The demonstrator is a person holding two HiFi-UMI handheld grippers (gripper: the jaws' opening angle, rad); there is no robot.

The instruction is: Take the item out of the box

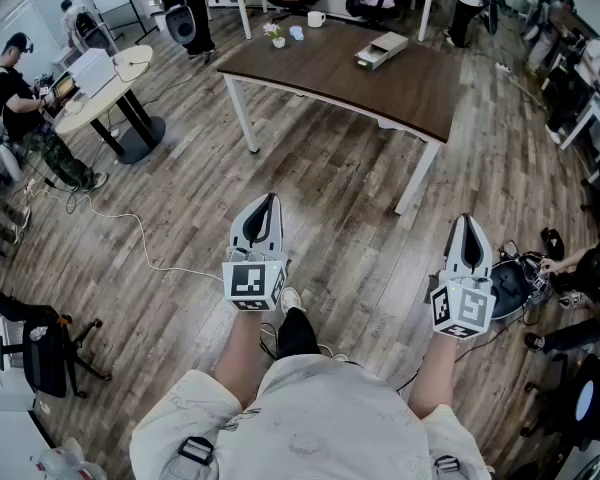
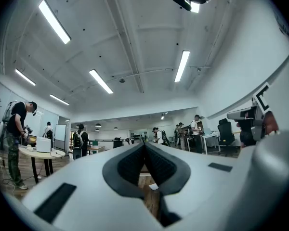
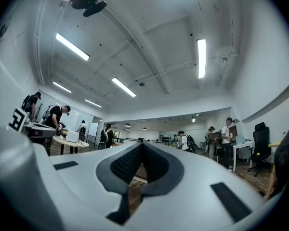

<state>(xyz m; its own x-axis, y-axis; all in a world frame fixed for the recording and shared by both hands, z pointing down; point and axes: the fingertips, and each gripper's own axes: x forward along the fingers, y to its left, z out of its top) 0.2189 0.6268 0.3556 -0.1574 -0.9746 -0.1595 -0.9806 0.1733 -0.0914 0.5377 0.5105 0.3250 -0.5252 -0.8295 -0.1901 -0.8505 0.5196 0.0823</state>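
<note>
Right gripper [image 3: 143,146], jaws together; head-view box [image 1: 380,50].

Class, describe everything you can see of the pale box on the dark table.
The box is pale grey-white, flat and oblong, perhaps cardboard. It lies flat on the dark wooden table, toward its far side, set at an angle. Its near end looks slid partly open, though it is too small to be sure. Only the tabletop touches it.

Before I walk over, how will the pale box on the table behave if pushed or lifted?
The box looks small and cardboard-like, so probably light and crushable. Its inner part seems slid partly out, so it may slide further if tilted. Low and flat on the table, it should skid, not tip.
</note>
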